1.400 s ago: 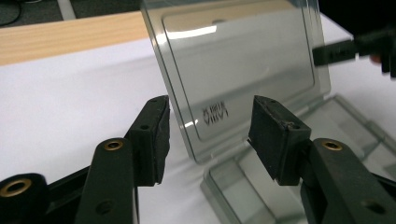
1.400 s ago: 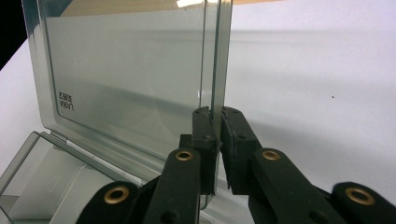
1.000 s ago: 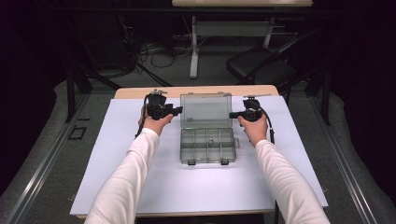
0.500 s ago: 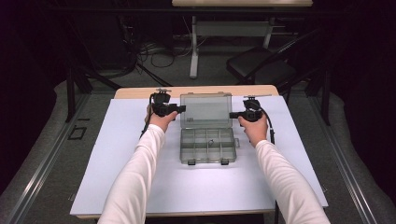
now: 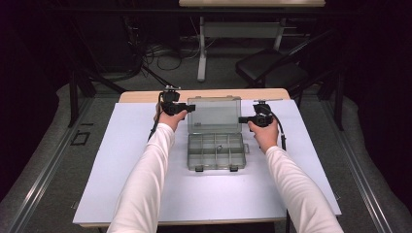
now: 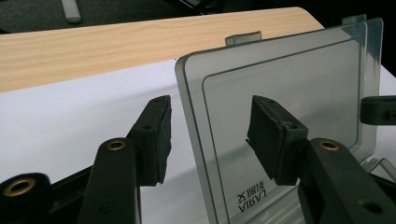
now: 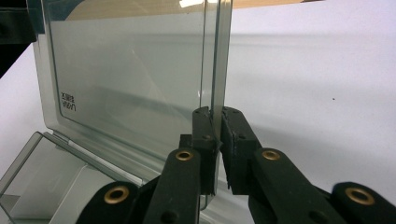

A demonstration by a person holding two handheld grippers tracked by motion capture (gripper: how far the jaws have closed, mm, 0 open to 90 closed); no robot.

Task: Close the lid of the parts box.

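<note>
A clear grey compartment box (image 5: 216, 151) lies open on the table, its lid (image 5: 214, 114) standing upright at the back. My right gripper (image 5: 243, 119) is shut on the lid's right edge (image 7: 215, 70), with both pads pressed against the thin plastic; the gripper (image 7: 217, 140) points along that edge. My left gripper (image 5: 187, 108) is at the lid's left edge. Its jaws stand open on either side of the lid (image 6: 289, 79), and the left gripper (image 6: 210, 135) has a gap at each pad. The right gripper's tip (image 6: 378, 109) shows beyond the lid.
The box sits on a white sheet (image 5: 121, 160) over a wooden tabletop (image 5: 141, 96). One small item (image 5: 219, 148) lies in a middle compartment. A dark chair (image 5: 272, 73) and table legs stand on the floor beyond the far edge.
My left gripper has moved right, up to the lid's left edge, with its jaws still apart. The right gripper and the lid have stayed where they were.
</note>
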